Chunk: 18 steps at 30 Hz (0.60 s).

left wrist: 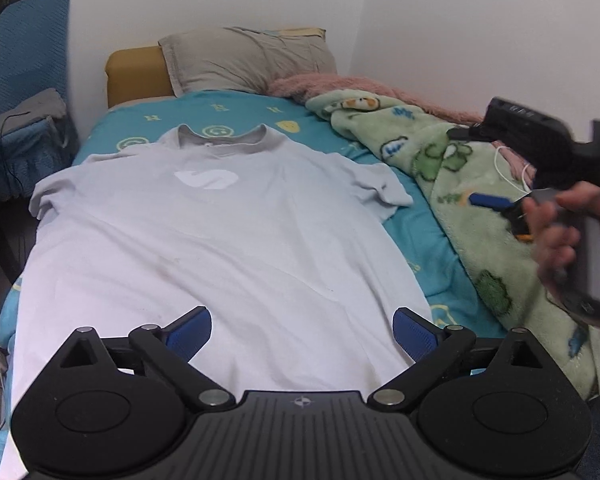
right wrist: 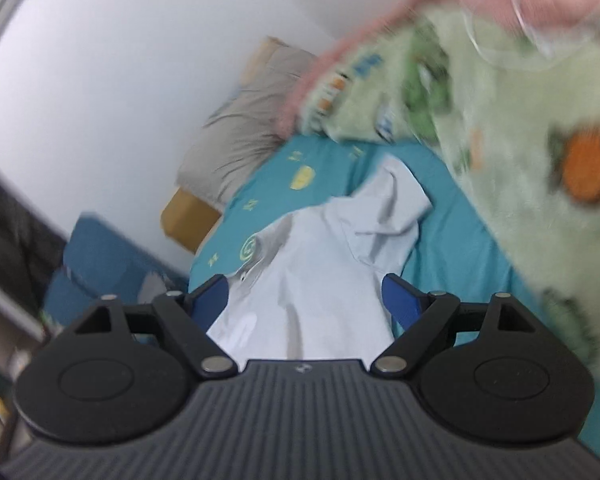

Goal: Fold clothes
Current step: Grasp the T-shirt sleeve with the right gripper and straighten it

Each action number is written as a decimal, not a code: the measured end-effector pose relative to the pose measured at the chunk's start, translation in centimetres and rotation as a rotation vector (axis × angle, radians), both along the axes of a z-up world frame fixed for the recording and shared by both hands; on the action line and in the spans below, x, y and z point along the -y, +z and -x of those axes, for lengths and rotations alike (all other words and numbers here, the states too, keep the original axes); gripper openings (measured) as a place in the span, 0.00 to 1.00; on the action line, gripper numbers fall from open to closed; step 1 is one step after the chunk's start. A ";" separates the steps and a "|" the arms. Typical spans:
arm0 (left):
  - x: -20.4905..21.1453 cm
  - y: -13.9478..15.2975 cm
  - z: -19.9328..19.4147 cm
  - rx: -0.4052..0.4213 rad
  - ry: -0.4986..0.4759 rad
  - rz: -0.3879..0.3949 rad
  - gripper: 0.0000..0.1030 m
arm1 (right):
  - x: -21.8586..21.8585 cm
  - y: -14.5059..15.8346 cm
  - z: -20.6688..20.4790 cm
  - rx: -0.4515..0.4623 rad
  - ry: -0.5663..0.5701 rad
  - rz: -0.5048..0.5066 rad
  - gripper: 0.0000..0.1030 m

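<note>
A pale grey T-shirt [left wrist: 228, 240] lies flat, front up, on the teal bed sheet [left wrist: 416, 216], collar toward the pillow, both sleeves spread. My left gripper [left wrist: 302, 334] is open and empty, hovering over the shirt's lower hem. My right gripper [right wrist: 306, 300] is open and empty above the shirt's right sleeve [right wrist: 384, 216]; the right wrist view is tilted and blurred. The right gripper also shows in the left wrist view [left wrist: 496, 204], held in a hand over the blanket at the right.
A green patterned fleece blanket [left wrist: 460, 184] and a pink fuzzy one [left wrist: 340, 82] are bunched along the bed's right side by the wall. A grey pillow [left wrist: 244, 60] lies at the head. Blue chairs [left wrist: 24, 80] stand left of the bed.
</note>
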<state>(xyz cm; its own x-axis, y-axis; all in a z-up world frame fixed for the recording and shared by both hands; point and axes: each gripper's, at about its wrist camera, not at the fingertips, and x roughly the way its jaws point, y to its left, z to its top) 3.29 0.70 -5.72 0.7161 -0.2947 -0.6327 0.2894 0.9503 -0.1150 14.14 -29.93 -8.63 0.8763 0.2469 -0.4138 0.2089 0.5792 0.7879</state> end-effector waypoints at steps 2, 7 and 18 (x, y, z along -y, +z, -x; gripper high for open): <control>-0.6 -0.2 0.2 0.020 0.019 -0.012 0.99 | 1.1 -2.4 -1.8 -0.020 -0.030 -0.095 0.84; -1.7 -1.5 -0.8 -0.001 0.062 -0.018 0.99 | 2.6 -7.1 -6.0 -0.076 -0.080 -0.237 0.84; -1.9 -4.3 -4.2 -0.083 0.070 -0.010 0.99 | 4.1 -12.8 -12.4 -0.196 -0.070 -0.098 0.46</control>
<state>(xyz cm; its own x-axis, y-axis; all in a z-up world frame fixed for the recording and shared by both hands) 7.44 2.60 -9.97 0.6796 -0.2393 -0.6934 0.2124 0.9690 -0.1263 26.56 -33.99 -21.41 0.7981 0.2354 -0.5546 0.4001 0.4810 0.7801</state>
